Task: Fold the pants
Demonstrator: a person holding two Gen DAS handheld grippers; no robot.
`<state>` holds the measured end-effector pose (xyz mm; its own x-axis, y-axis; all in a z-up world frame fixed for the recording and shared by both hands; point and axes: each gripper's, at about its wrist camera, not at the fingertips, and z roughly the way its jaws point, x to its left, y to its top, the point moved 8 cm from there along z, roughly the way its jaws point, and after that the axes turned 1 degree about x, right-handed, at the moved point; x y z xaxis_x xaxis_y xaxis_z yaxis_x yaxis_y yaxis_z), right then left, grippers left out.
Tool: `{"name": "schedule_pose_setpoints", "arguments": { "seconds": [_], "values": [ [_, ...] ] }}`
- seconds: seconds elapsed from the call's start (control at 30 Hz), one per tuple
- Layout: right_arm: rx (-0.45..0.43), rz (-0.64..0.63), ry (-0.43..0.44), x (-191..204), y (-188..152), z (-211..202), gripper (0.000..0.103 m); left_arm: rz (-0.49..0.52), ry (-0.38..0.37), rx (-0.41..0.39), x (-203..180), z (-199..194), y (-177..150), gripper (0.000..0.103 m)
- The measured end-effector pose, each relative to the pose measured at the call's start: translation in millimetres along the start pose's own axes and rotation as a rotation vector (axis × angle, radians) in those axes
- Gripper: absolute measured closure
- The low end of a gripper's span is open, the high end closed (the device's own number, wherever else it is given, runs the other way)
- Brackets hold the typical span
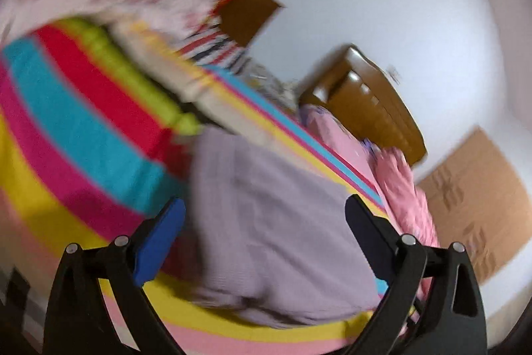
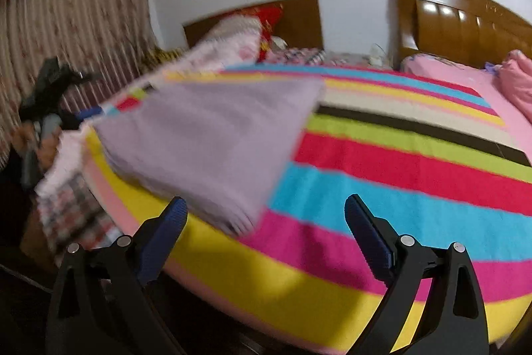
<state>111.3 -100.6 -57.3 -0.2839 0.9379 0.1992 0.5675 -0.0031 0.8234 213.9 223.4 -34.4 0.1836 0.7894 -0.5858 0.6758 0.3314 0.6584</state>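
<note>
on the striped bedspread (image 2: 399, 162) our folded lilac pants (image 2: 212, 138) lie blurred; our left gripper (image 1: 262, 215) and right gripper (image 2: 266, 215) both gape wide, empty.

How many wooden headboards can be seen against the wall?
2. A dark brown headboard stands behind the red cushion at centre; a glossy lighter headboard stands at the right, behind the pink bedding. More may be out of view.
</note>
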Motion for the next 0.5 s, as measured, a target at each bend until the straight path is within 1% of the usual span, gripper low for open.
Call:
{"name": "schedule_pose_setpoints", "arguments": {
  "seconds": [0.03, 0.07, 0.1, 0.13, 0.17, 0.2, 0.27, 0.33, 0.37, 0.4, 0.47, 0.5],
  "values": [
    [-0.017, -0.014, 0.009, 9, 13, 6, 0.011, 0.078, -0.005, 0.027, -22, 12, -6, 0.006],
    [-0.024, -0.028, 0.005, 16, 21, 13, 0.011, 0.140, 0.015, 0.046, -32, 23, -11, 0.006],
    [-0.025, -0.041, 0.008, 22, 29, 19, 0.013, 0.215, 0.054, 0.069, -41, 34, -20, 0.006],
    [-0.021, -0.049, 0.010, 27, 34, 25, 0.015, 0.285, 0.110, 0.101, -44, 45, -32, 0.006],
    [-0.004, -0.056, 0.002, 33, 39, 35, 0.018, 0.326, 0.162, 0.130, -44, 55, -41, 0.006],
    [0.018, -0.062, -0.011, 38, 41, 45, 0.019, 0.348, 0.196, 0.149, -42, 65, -46, 0.006],
    [0.084, -0.100, -0.031, 48, 34, 65, 0.019, 0.369, 0.234, 0.171, -30, 72, -59, 0.006],
    [0.171, -0.175, -0.040, 57, 9, 79, 0.019, 0.409, 0.271, 0.169, -17, 73, -72, 0.006],
    [0.175, -0.232, -0.063, 61, -6, 81, 0.019, 0.453, 0.286, 0.163, -14, 75, -79, 0.006],
    [0.129, -0.256, -0.073, 62, -12, 75, 0.019, 0.491, 0.293, 0.157, -13, 72, -85, 0.006],
    [0.137, -0.219, -0.049, 59, -15, 72, 0.018, 0.578, 0.319, 0.129, -13, 69, -96, 0.006],
    [0.153, -0.199, -0.035, 56, -14, 72, 0.018, 0.596, 0.323, 0.108, -12, 69, -100, 0.006]
  ]
}}
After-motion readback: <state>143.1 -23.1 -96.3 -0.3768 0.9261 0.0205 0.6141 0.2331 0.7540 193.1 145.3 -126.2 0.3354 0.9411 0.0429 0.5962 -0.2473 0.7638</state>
